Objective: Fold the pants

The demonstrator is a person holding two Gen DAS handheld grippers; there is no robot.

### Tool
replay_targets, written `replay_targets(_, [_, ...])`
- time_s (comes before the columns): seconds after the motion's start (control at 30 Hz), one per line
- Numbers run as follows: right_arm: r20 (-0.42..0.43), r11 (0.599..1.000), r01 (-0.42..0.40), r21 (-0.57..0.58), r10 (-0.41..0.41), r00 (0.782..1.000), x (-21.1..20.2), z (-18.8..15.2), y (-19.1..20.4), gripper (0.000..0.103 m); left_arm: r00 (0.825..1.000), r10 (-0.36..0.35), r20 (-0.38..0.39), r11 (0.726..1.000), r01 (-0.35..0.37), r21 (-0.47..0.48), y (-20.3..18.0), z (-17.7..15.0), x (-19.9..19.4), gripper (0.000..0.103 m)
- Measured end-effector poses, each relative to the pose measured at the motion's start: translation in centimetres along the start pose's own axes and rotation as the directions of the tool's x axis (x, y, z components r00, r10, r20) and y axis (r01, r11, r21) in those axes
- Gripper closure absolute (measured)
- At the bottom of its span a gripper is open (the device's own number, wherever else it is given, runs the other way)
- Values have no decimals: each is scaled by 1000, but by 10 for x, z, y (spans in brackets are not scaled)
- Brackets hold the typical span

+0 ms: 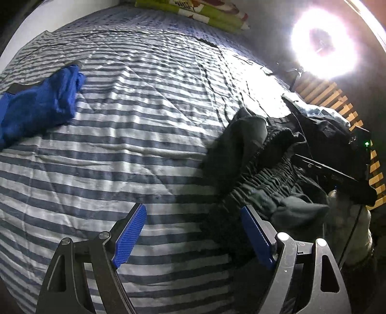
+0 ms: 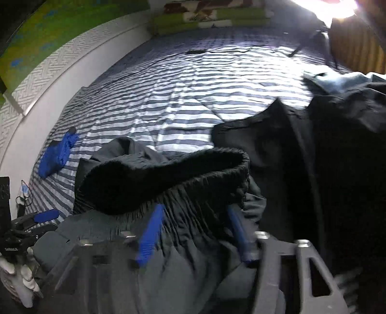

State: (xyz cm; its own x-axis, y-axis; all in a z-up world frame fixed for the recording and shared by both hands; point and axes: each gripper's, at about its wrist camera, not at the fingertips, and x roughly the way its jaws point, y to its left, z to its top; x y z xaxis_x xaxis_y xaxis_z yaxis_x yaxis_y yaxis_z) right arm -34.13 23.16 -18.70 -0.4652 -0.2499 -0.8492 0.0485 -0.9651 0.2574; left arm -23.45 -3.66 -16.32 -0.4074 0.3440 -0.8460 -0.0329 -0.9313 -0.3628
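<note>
Dark grey-black pants (image 1: 260,154) lie crumpled on the striped bedspread (image 1: 120,135), with the gathered elastic waistband (image 2: 193,193) turned toward me. My left gripper (image 1: 193,231) is open above the spread, and its right finger sits at the pants' near edge with nothing between the pads. In the blurred right wrist view, my right gripper (image 2: 194,231) is right over the waistband. Its blue pads (image 2: 150,234) stand apart with cloth lying between them, and I see no pinch. More dark cloth (image 2: 337,157) is piled to the right.
A folded blue garment (image 1: 41,106) lies at the left of the bed, near the wall (image 2: 60,79). Green patterned pillows (image 1: 205,12) are at the head. A ring lamp (image 1: 323,43) glares at the right over a slatted wooden surface (image 1: 337,101). A white-gloved hand (image 2: 24,277) holds the left gripper.
</note>
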Motion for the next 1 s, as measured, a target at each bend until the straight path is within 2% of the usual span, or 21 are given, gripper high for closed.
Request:
replay_targets(0.03, [-19,998,-54,25,54,998,0,1,-3,103,1000,4,6,1000,-4,-2,2,1,-3,20])
replay_targets(0.1, [12,993,-93,66,92,996,-14,-1,-13,103,1000,9,20,1000,-9,-6,7,3,-10,20])
replay_targets(0.2, [109,991,-105,80,96,989,-62,-5,-33,103,1000,-1,31,1000,1,1,6,6,-16,20])
replay_targets(0.3, [156,991,-96,94,81,984,-95,-11,-47,102,1000,-2,27,1000,1,18,-1,6,-15,20])
replay_targets(0.33, [153,993,-81,83,68,986,-101,-14,-47,98,1000,-5,24,1000,5,20,-3,5,-14,20])
replay_targets(0.37, [141,994,-76,75,65,988,-101,-16,-44,97,1000,-9,23,1000,8,20,-6,4,-12,20])
replay_targets(0.4, [114,995,-80,67,72,991,-98,-16,-40,87,1000,-13,25,1000,12,17,-9,3,-10,20])
replay_targets(0.43, [74,993,-101,58,97,993,-90,-19,-32,65,1000,-18,24,1000,18,16,-12,2,-8,20])
replay_targets(0.5, [41,991,-123,42,122,992,-78,-21,-16,49,1000,-26,18,1000,25,16,-16,-1,-5,20])
replay_targets(0.6, [-14,985,-171,-20,171,985,-54,-24,22,49,1000,-4,20,1000,3,24,-16,-5,-7,20])
replay_targets(0.67, [-54,969,-244,-43,242,969,-39,-23,51,48,1000,10,29,1000,-10,21,-11,-6,-12,20])
replay_targets(0.77, [-130,947,-305,-97,291,948,-19,-28,90,44,999,22,41,1000,-21,-8,2,-5,-19,20])
replay_targets(0.83, [-152,953,-237,-191,210,966,-4,-36,114,48,998,32,47,999,-31,-31,13,-5,-24,20])
replay_targets(0.87, [-150,954,-207,-216,177,973,-2,-39,117,57,998,36,48,999,-34,-40,17,-4,-26,20])
replay_targets(0.9, [-156,957,-185,-223,152,976,1,-42,116,90,998,38,49,998,-35,-46,20,-4,-29,20])
replay_targets(0.93, [-166,959,-202,-198,171,971,0,-43,108,101,998,37,50,998,-35,-46,22,-4,-31,20])
replay_targets(1.0, [-120,966,-236,-108,223,967,-19,-44,77,101,998,40,51,999,-39,-32,23,-5,-35,20])
